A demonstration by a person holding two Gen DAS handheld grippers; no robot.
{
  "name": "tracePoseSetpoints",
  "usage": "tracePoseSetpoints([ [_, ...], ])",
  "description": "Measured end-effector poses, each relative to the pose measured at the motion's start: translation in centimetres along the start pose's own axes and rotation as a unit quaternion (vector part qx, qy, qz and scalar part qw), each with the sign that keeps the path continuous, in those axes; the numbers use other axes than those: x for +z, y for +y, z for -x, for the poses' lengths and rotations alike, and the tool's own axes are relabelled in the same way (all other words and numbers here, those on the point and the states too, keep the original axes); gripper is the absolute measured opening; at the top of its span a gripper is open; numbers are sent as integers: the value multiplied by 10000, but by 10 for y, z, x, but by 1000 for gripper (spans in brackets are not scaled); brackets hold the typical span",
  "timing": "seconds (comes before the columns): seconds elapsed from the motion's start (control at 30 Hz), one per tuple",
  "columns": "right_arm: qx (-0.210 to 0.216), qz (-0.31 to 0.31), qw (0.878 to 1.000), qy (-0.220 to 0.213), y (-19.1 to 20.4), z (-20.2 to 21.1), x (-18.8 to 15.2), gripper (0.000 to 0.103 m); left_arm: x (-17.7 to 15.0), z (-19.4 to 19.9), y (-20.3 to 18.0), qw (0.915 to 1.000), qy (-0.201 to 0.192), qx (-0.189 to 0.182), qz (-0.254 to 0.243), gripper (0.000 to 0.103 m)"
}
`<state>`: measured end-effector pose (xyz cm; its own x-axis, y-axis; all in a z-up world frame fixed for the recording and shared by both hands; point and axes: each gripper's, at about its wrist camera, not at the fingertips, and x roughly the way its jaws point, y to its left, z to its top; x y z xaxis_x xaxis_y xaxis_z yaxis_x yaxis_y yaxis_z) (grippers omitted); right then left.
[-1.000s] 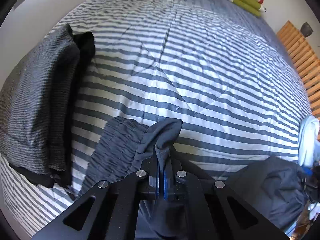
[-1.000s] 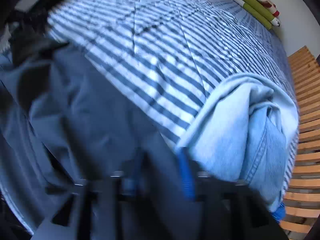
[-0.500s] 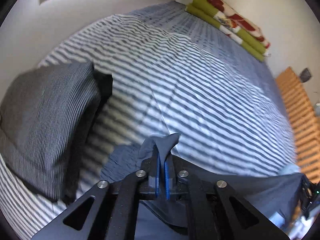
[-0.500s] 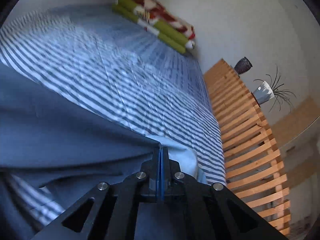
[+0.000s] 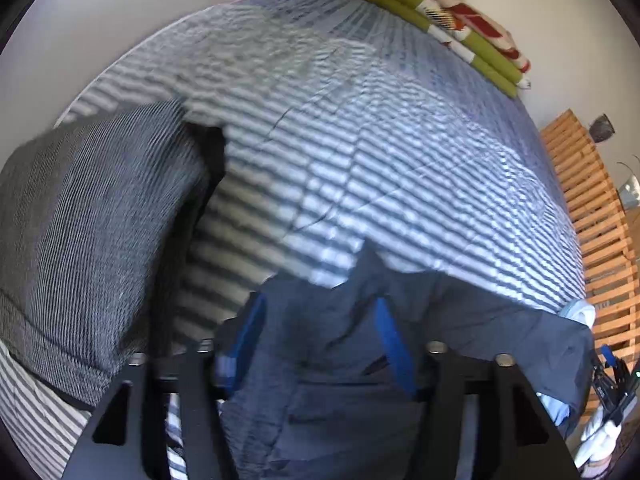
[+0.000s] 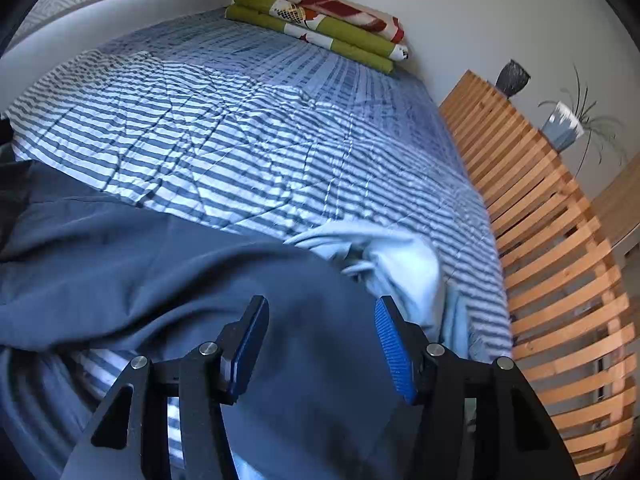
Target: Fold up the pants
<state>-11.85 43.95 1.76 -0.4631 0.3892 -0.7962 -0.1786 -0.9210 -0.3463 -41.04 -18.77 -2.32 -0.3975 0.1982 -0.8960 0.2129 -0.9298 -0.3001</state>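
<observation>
I see the dark blue pants [image 5: 332, 364] lying on the striped bed cover [image 5: 360, 160], spread across its near edge beneath both tools. My left gripper [image 5: 320, 344] has just been opening its jaws; they stand wide, with pants fabric between the blue pads [image 5: 394, 344] but not pinched. My right gripper [image 6: 320, 340] has likewise just been opening, jaws wide over the pants [image 6: 160, 264], no pad pressing cloth. A grey striped folded garment [image 5: 88, 240] sits to the left on the bed. Light blue jeans [image 6: 400, 264] lie just beside the pants on the right. A folded green blanket [image 6: 320, 12] rests at the far end.
</observation>
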Motion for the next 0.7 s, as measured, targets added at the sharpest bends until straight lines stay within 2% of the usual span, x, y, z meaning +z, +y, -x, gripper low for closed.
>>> tracePoseSetpoints([
  [0.07,222,-60,9996,161,1,-3,-4,51,-3,-8,11,9997,90,-72,194,73],
  [0.2,93,142,9995,249,13,-6,-21,51,-11,-33,14,9988,488,-5,103,75],
  [0.33,114,48,9991,407,14,-15,-29,51,-23,-29,17,9982,467,-384,27,71],
  [0.43,178,-8,9990,421,15,-15,-32,51,-34,-23,26,9950,584,-806,-16,69],
  [0.47,212,-42,9989,419,15,-15,-33,51,-36,-21,30,9948,591,-833,-37,70],
  [0.57,376,-121,9985,376,21,-13,-32,51,-36,-10,41,9983,290,-475,-163,70],
  [0.7,878,29,9959,205,47,1,-24,51,-31,-15,41,9966,304,-723,-246,81],
])
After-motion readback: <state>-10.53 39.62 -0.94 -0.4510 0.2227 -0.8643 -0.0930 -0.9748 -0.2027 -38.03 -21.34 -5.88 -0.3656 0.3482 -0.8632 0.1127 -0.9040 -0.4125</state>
